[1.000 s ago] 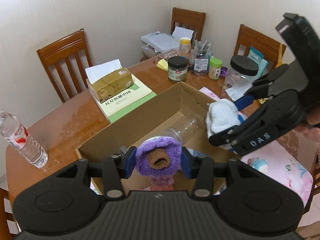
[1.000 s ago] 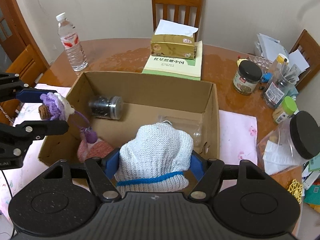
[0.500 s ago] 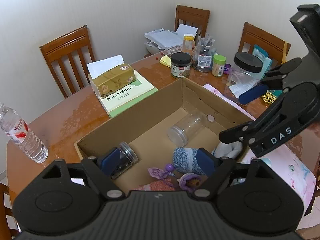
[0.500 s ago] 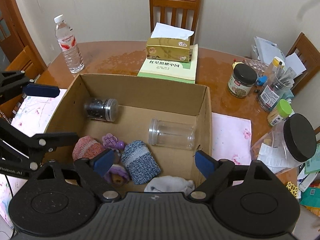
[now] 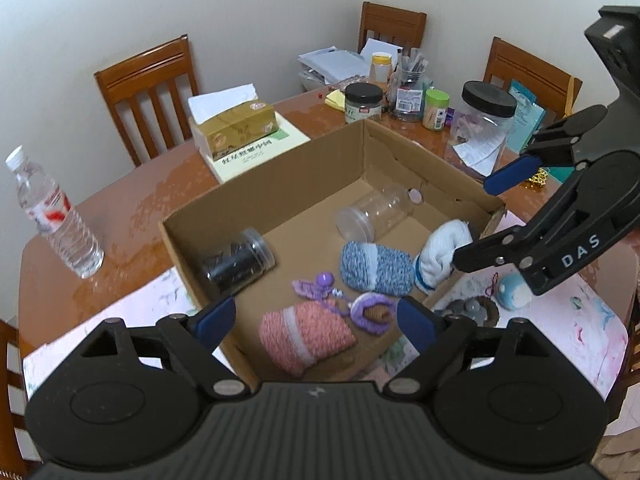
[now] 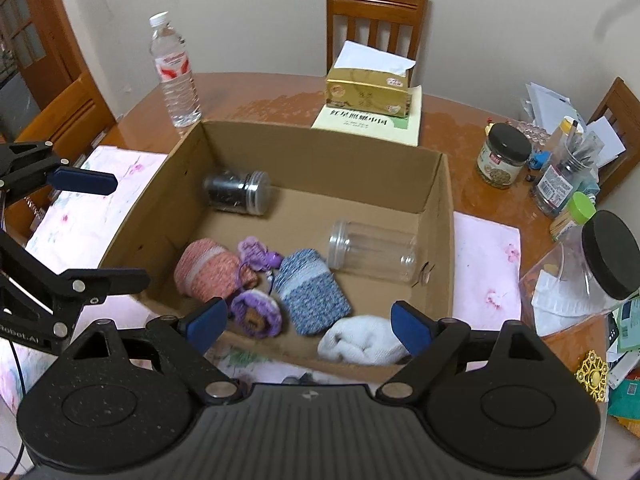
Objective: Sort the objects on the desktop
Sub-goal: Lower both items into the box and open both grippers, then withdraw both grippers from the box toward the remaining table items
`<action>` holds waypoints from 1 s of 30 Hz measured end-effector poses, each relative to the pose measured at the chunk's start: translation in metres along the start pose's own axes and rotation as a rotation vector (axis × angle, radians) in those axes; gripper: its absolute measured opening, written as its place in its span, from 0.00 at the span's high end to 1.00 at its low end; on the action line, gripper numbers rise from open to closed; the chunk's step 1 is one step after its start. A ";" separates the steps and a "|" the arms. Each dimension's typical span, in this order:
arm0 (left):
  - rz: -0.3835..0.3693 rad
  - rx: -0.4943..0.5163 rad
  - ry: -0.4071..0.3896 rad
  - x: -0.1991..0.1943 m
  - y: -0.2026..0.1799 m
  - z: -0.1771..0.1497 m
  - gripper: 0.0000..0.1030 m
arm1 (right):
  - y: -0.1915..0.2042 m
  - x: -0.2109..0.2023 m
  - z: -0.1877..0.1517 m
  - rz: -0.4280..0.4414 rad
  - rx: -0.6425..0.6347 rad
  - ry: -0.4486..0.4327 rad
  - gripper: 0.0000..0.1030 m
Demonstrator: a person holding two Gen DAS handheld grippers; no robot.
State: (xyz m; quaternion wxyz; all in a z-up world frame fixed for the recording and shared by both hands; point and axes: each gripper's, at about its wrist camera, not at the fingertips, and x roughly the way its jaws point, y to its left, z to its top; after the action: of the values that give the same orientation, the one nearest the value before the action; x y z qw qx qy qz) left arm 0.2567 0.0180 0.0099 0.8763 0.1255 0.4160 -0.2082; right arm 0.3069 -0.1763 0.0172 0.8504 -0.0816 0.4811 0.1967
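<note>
A cardboard box [image 5: 280,172] [image 6: 320,152] on the table holds a pink knit pouch [image 5: 306,336] [image 6: 208,270], a blue knit pouch [image 5: 376,268] [image 6: 312,294], a white knit pouch [image 5: 440,252] [image 6: 360,340], a purple crochet piece [image 5: 370,314] [image 6: 256,314], a dark jar [image 5: 236,260] [image 6: 236,192] and a clear jar [image 5: 372,212] [image 6: 372,248]. My left gripper [image 5: 316,318] is open and empty above the box's near edge. My right gripper [image 6: 308,326] is open and empty above the box's near wall; it also shows in the left wrist view [image 5: 476,220].
A water bottle [image 6: 176,76], a tissue box on a green book [image 6: 370,92], several jars and a pen cup [image 6: 560,176] stand around the box. A big black-lidded jar [image 6: 592,272] is at the right. Small items [image 5: 512,292] lie on the pink mat. Chairs ring the table.
Both grippers opened and let go: the purple crochet piece and the white knit pouch now lie in the box. Both grippers have drawn back and up from the box.
</note>
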 end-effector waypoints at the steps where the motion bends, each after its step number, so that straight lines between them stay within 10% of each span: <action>1: -0.001 -0.005 0.001 -0.001 0.000 -0.003 0.15 | 0.001 -0.001 -0.002 0.001 -0.004 0.000 0.11; 30: 0.030 -0.094 0.075 -0.006 -0.014 -0.090 0.14 | -0.010 -0.014 -0.079 0.059 -0.011 -0.019 0.05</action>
State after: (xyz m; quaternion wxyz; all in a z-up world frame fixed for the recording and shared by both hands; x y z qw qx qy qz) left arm 0.1856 0.0431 -0.0420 0.8681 0.0978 0.4559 -0.1706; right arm 0.2427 -0.2147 -0.0128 0.8484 -0.0702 0.4740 0.2251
